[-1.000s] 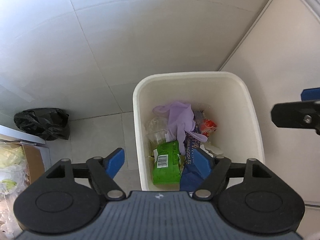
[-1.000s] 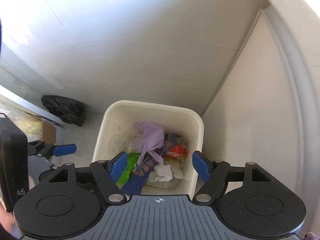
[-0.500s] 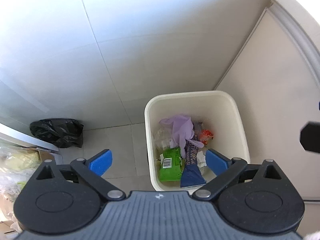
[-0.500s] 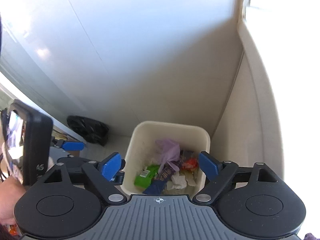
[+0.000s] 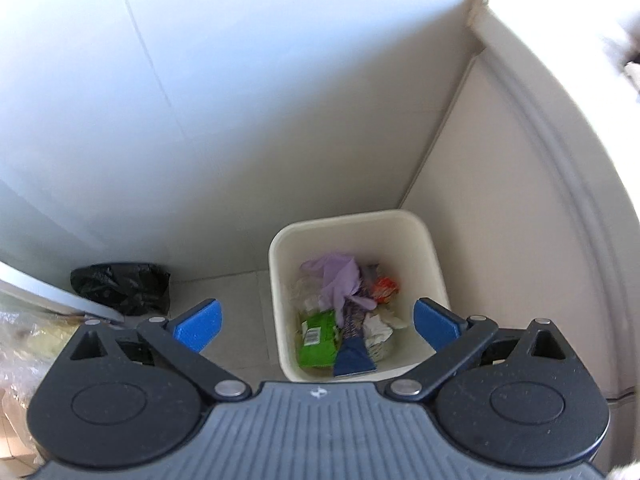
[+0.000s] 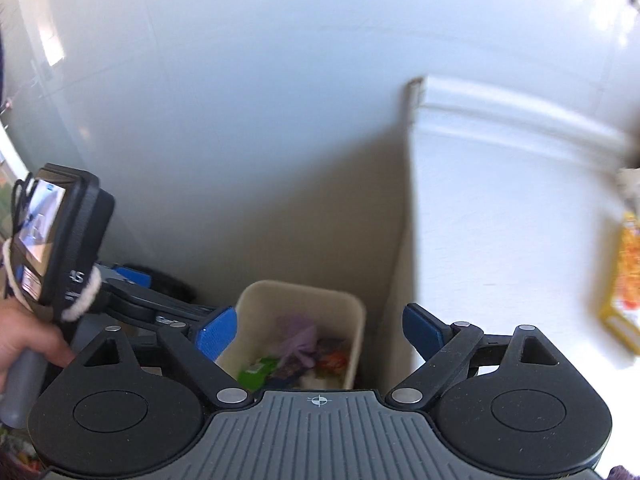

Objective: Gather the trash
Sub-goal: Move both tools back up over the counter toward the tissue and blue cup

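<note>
wall [image 5: 248, 92]: white tiles, fills most of both views, nothing on it
cabinet side [image 5: 508, 248]: beige panel right of the bin, seen in both views. only the right wrist view shows its white top [image 6: 520, 208], with a blurry yellow and orange packet [image 6: 624, 276] lying near the right edge
bin [image 5: 280, 280]: cream plastic, squarish, standing on the floor in the corner between wall and cabinet. sharp in the left wrist view, smeared in the right one
black bag [image 5: 120, 288]: crumpled on the floor by the wall, left of the bin, well apart from it. clear only in the left view
left gripper [image 5: 316, 322]: blue pads spread wide, holding nothing, hanging above the bin. the right view catches it from the side [image 6: 132, 276], with a hand [image 6: 24, 336] on the grey handle and a little screen unit strapped on top
right gripper [image 6: 320, 330]: jaws spread wide too, nothing between them, bin below and in between
in the bin: purple glove [image 5: 340, 280] on top, green wrapper [image 5: 318, 338] with a barcode sticker, dark blue packet [image 5: 354, 354], white crumpled tissue [image 5: 378, 330], red-orange wrapper [image 5: 385, 289], some clear plastic at the left side
writing: "as" on the side of the screen unit is all i can make out, packet print is too small
</note>
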A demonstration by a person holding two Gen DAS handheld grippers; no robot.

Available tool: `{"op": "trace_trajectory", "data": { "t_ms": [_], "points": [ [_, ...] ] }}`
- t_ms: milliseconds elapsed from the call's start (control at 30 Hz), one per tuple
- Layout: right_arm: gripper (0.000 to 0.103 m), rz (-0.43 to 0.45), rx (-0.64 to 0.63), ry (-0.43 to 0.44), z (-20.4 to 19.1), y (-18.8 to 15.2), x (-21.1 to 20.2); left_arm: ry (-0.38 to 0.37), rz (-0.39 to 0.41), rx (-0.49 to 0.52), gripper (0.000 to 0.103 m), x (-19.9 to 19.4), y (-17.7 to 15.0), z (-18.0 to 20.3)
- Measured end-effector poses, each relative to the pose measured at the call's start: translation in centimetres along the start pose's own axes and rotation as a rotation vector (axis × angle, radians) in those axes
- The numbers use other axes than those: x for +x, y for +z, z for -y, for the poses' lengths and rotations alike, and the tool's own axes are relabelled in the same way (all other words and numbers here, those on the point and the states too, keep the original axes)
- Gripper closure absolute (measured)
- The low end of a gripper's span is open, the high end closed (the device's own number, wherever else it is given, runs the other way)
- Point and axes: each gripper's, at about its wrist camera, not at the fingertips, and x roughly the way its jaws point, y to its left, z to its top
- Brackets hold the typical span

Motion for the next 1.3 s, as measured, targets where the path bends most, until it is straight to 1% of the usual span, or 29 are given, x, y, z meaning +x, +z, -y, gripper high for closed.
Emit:
{"op": "trace_trajectory", "data": {
  "t_ms": [100,167,400,533,633,700,933,1100,1300],
  "points": [
    [0.011,0.042,0.022,-0.038,1.7,-0.1,-1.8,0.009,0.034,0.02,0.001,-1.3,0.5,1.2],
    [0.011,0.067,0.037,-0.066,2.8,-0.3,-2.8,0.002,0.058,0.039,0.001,-2.1,0.9,2.0],
    [0.008,0.119,0.058,-0.214,6.9,-2.1,-5.4,-0.041,0.118,0.114,0.001,-4.3,2.5,5.3],
    [0.007,0.138,0.112,-0.277,9.7,-3.6,-6.9,-0.085,0.144,0.163,0.0,-5.6,3.4,7.8],
    [0.007,0.142,0.148,-0.323,11.9,-4.3,-7.5,-0.117,0.166,0.219,0.0,-6.4,4.4,10.0],
    [0.007,0.143,0.153,-0.356,13.4,-4.8,-7.6,-0.139,0.18,0.255,0.0,-6.8,5.0,11.5],
    [0.006,0.15,0.157,-0.437,18.3,-5.0,-8.7,-0.2,0.236,0.377,0.0,-7.9,7.0,17.7],
    [0.006,0.156,0.201,-0.482,22.6,-5.4,-9.0,-0.234,0.26,0.452,0.0,-8.2,8.2,22.5],
    [0.006,0.175,0.255,-0.546,27.3,-5.6,-9.4,-0.268,0.316,0.536,0.0,-7.7,10.0,27.9]
  ]
}}
